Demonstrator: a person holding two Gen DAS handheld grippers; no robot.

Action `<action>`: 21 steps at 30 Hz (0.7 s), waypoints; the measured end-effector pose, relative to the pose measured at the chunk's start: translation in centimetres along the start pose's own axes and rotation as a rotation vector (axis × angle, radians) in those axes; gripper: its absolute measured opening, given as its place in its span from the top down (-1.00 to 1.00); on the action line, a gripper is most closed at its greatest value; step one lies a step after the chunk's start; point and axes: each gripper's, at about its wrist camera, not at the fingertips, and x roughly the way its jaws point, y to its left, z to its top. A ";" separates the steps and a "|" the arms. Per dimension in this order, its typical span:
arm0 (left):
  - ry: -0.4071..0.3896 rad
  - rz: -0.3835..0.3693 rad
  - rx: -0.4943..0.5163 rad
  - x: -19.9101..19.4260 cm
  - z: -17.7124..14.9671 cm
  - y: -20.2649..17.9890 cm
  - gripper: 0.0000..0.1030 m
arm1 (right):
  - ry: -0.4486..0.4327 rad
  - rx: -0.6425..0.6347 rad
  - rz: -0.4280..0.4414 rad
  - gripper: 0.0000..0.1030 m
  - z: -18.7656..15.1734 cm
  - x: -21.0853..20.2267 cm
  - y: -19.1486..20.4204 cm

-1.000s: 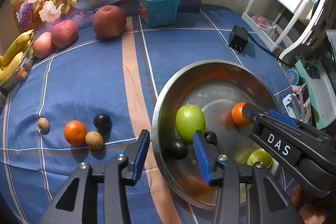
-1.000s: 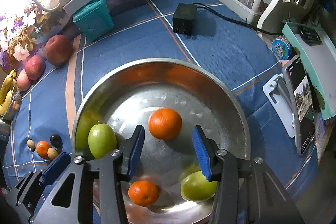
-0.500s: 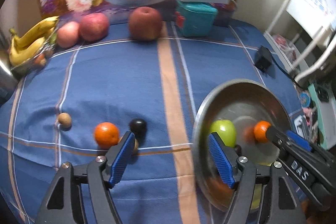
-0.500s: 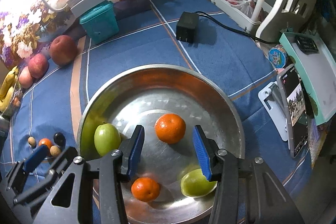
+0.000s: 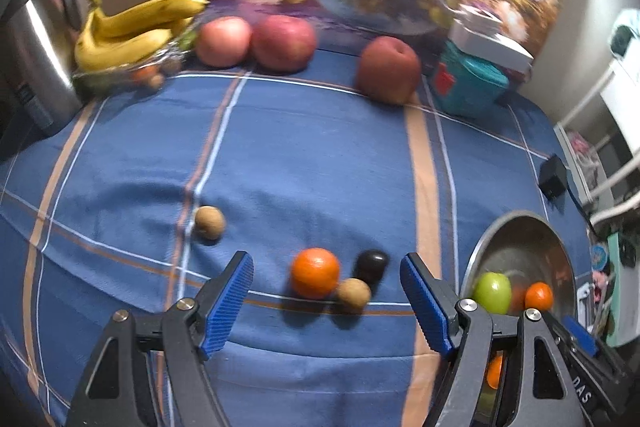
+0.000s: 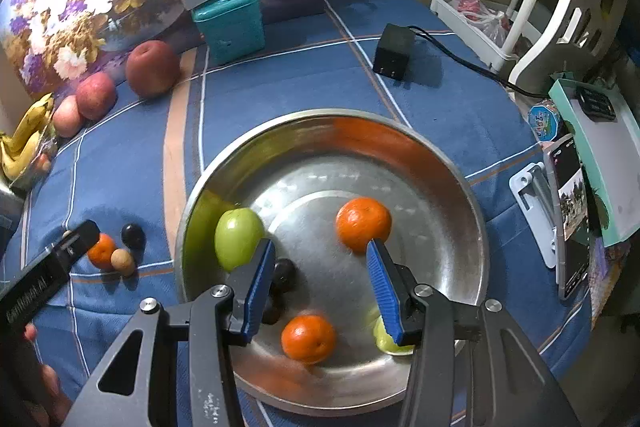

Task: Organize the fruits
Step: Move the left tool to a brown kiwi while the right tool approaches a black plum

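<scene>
Round steel bowl [image 6: 472, 211] holds 2 dimpled oranges [image 6: 363, 223].

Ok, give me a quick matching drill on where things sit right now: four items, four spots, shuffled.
Items:
1. green apple
2. bananas
3. black adapter
4. lone brown fruit

Spots:
A. on the cloth beyond the pan's far rim
B. alone on the cloth, apart from the orange cluster
C. inside the pan, by its left wall
D. far edge of the table, next to the kettle

Pairs: 1-C, 2-D, 3-A, 4-B
</scene>
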 end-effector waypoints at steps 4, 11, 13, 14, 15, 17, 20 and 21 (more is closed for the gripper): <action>0.001 0.007 -0.033 -0.1 0.2 1.3 -0.55 | 0.005 -0.014 -0.001 0.05 -0.4 -0.1 0.5; 0.003 0.017 -0.043 0.0 0.1 1.9 -0.75 | 0.007 -0.033 -0.001 0.05 -0.7 -0.1 1.2; -0.002 0.028 -0.034 0.0 0.1 1.8 -0.97 | 0.007 -0.036 -0.001 0.04 -0.8 0.0 1.3; -0.006 0.032 -0.027 0.0 0.1 1.7 -1.00 | 0.008 -0.038 -0.002 -0.03 -0.8 0.1 1.3; -0.010 0.038 -0.019 0.0 0.1 1.6 -1.00 | 0.006 -0.040 -0.005 -0.24 -0.8 0.1 1.3; -0.011 0.051 -0.004 0.0 0.0 1.4 -1.00 | 0.003 -0.043 -0.011 -0.39 -0.8 0.2 1.3; -0.006 0.060 0.014 0.2 0.0 1.2 -1.00 | 0.004 -0.036 -0.009 -0.41 -0.7 0.3 1.1; -0.005 0.062 0.018 0.2 -0.1 1.2 -1.00 | 0.006 -0.033 -0.008 -0.42 -0.7 0.4 1.1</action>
